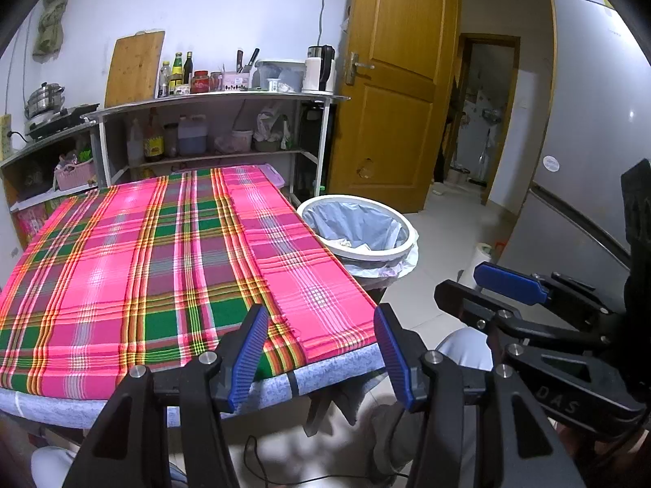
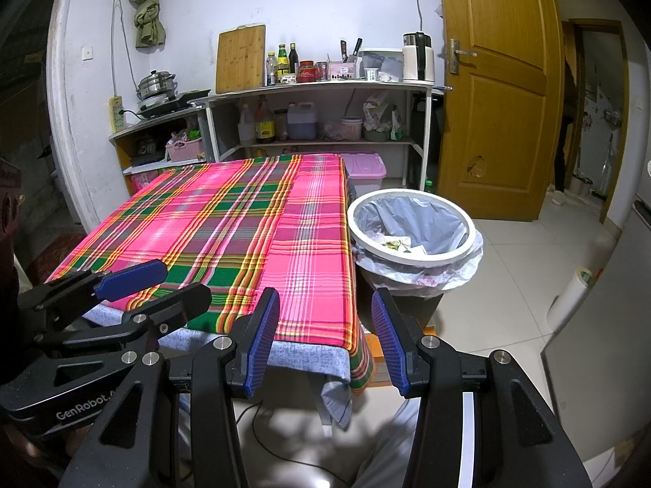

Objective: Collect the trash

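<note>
L tool (image 1: 321,349) part open, empty | R tool (image 2: 325,339) same, empty | both at near edge of plaid bench (image 2: 244,219) | trash bin (image 2: 411,223) just R of bench, scraps inside | risk: none seen on bench, could grab cloth.

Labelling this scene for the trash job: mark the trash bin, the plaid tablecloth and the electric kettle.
trash bin (image 2: 443,260): right wrist view, near side of its white rim.
plaid tablecloth (image 1: 134,260): left wrist view, middle of the cloth.
electric kettle (image 2: 417,59): right wrist view, its white body.
</note>
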Tool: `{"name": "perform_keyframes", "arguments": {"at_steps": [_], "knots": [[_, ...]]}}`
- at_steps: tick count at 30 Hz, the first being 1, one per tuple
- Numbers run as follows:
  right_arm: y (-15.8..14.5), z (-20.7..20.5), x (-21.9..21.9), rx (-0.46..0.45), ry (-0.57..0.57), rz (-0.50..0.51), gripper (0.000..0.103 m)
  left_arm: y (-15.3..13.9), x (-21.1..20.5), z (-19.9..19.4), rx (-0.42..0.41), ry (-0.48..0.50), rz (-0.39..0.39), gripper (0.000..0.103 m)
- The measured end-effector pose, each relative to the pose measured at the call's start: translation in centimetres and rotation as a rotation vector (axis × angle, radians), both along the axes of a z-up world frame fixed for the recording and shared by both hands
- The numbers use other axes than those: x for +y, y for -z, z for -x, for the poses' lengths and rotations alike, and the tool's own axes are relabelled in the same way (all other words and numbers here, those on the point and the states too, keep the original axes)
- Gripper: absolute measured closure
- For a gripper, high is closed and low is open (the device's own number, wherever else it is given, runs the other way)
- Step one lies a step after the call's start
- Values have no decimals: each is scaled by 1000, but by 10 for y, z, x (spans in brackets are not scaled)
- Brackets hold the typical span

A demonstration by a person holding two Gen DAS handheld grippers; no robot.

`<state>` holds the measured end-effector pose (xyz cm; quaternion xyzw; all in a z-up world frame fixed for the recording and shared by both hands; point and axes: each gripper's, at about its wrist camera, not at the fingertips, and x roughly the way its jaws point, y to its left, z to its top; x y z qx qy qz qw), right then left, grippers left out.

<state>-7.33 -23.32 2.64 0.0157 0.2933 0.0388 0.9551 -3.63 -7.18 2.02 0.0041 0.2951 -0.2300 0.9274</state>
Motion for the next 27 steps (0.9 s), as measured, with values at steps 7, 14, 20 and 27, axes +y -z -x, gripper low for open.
{"name": "perform_keyframes", "arguments": {"at_steps": [7, 14, 20, 27], "knots": [[1, -1, -1, 1, -1, 1, 55, 1, 0, -1, 4, 7, 8, 49], [0, -1, -1, 2, -2, 1, 55, 2, 1, -2, 4, -3, -3, 49], [3, -2, -1, 4, -1, 1, 55, 5, -1, -4, 16, 8, -5, 49], [6, -2, -3, 7, 0, 1, 55, 6, -1, -6, -3, -16, -18, 49]]}}
